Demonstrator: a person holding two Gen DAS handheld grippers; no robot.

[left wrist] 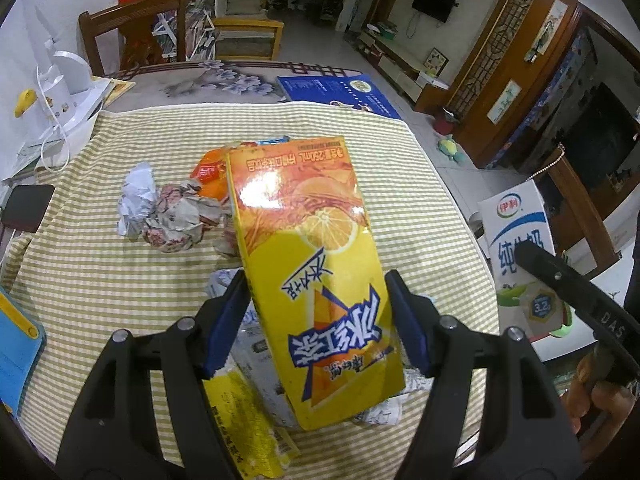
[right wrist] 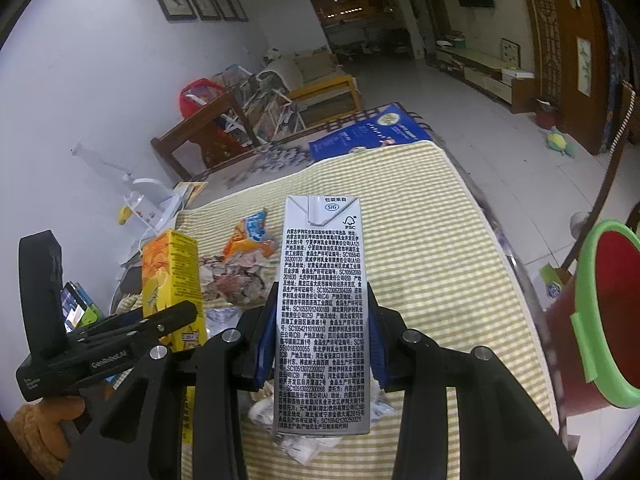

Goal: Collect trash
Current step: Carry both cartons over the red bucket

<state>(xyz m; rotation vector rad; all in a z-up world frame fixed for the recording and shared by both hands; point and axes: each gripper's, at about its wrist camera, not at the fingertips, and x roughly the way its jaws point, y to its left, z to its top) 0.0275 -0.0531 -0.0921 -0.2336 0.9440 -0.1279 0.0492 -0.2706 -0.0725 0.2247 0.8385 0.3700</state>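
Note:
My left gripper [left wrist: 316, 320] is shut on a yellow iced-tea carton [left wrist: 312, 264] and holds it above the striped tablecloth [left wrist: 100, 280]. The carton also shows in the right wrist view [right wrist: 172, 276]. My right gripper [right wrist: 320, 344] is shut on a white milk carton [right wrist: 322, 312], held above the table; it shows in the left wrist view [left wrist: 520, 248] at the right. Crumpled paper [left wrist: 168, 212], an orange snack wrapper [left wrist: 210, 176] and more scraps [right wrist: 300, 440] lie on the cloth. A red bin with a green rim [right wrist: 600, 320] stands at the right.
A blue booklet [left wrist: 340, 94] lies at the table's far edge. A white appliance [left wrist: 68, 92] and a dark phone [left wrist: 26, 208] sit at the left. A blue case [left wrist: 16, 348] is at the near left. Wooden chairs [left wrist: 132, 28] stand behind the table.

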